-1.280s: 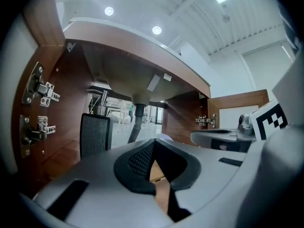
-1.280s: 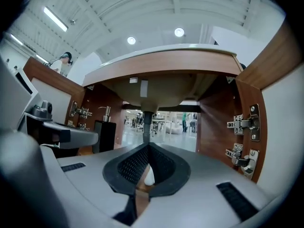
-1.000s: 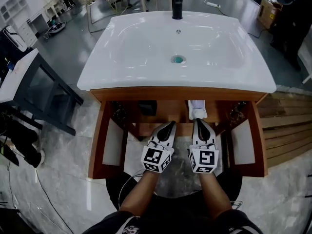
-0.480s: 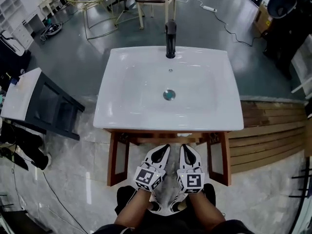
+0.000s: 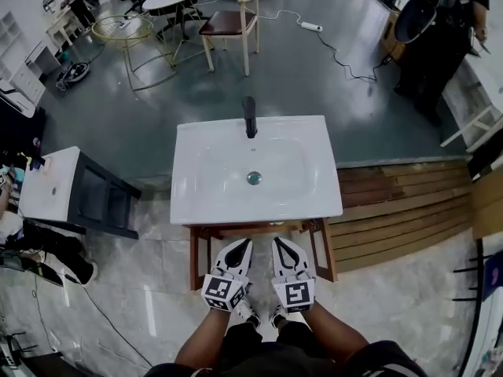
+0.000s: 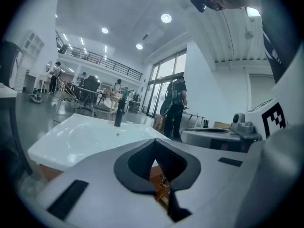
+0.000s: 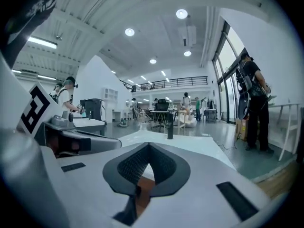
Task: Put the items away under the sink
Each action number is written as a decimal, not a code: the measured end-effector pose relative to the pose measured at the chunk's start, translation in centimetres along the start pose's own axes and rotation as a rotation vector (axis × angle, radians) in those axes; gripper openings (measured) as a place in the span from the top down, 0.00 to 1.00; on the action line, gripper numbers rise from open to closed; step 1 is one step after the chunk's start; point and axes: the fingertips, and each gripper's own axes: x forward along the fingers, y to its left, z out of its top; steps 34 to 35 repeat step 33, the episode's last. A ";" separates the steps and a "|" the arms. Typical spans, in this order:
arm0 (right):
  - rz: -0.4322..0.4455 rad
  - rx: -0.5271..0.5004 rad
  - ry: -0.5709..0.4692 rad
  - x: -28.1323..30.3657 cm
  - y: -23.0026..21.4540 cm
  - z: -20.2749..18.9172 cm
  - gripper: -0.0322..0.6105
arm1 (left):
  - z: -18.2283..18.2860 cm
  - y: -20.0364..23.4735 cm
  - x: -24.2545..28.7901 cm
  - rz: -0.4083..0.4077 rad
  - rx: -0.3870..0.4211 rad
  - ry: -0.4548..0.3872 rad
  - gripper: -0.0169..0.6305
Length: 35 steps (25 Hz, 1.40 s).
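The white sink basin (image 5: 255, 171) with its black faucet (image 5: 249, 116) stands on a wooden vanity (image 5: 195, 259) in the middle of the head view. From above, the basin hides the space under the sink and whatever lies in it. My left gripper (image 5: 241, 247) and right gripper (image 5: 280, 245) hang side by side in front of the vanity, below the basin's front rim. Both are shut and hold nothing. In the left gripper view the left gripper (image 6: 154, 145) points over the basin (image 6: 90, 132). The right gripper (image 7: 148, 147) points toward the faucet (image 7: 170, 127).
A dark side table with a white top (image 5: 55, 185) stands left of the vanity. A slatted wooden platform (image 5: 397, 203) lies to its right. Behind are a chair (image 5: 229, 23), a wire-frame round table (image 5: 126, 31), a floor cable (image 5: 338, 53) and a person (image 5: 440, 22).
The head view has risen and drawn back, so the vanity looks much smaller. Both grippers have come out of the open cabinet, and the white item inside is no longer visible.
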 end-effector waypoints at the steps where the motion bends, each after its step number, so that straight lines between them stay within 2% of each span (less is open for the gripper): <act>1: 0.005 -0.006 -0.003 -0.4 0.2 1.5 0.91 | 1.3 -0.3 -0.7 0.004 -0.003 -0.003 0.96; 3: 0.008 -0.014 -0.021 -1.3 0.4 3.9 0.91 | 3.2 -1.1 -1.9 0.008 0.006 -0.007 0.96; 7: -0.001 -0.045 -0.078 -2.8 0.0 7.3 0.91 | 6.1 -1.3 -3.0 0.002 0.095 -0.003 0.96; 10: -0.019 -0.040 -0.094 -3.8 -0.2 7.8 0.91 | 8.2 -0.5 -3.5 0.068 0.172 -0.014 0.96; 11: -0.020 -0.034 -0.096 -4.1 -0.1 8.1 0.91 | 8.9 -0.4 -3.7 0.089 0.185 -0.023 0.96; 13: -0.013 -0.045 -0.101 -4.8 0.3 9.1 0.91 | 10.0 -0.6 -3.9 0.101 0.156 -0.052 0.96; 16: -0.017 -0.068 -0.111 -5.4 0.5 9.8 0.91 | 10.8 -1.0 -4.1 0.108 0.115 -0.079 0.96; 25: -0.053 -0.059 -0.150 -6.6 0.2 11.4 0.91 | 12.6 -2.9 -4.7 0.100 0.202 -0.130 0.96; 29: -0.059 -0.070 -0.160 -7.1 0.1 12.0 0.91 | 12.8 -4.6 -5.0 0.081 0.277 -0.131 0.96; 35: -0.069 -0.067 -0.153 -8.0 -0.3 11.8 0.91 | 12.6 -6.3 -5.3 0.061 0.290 -0.126 0.96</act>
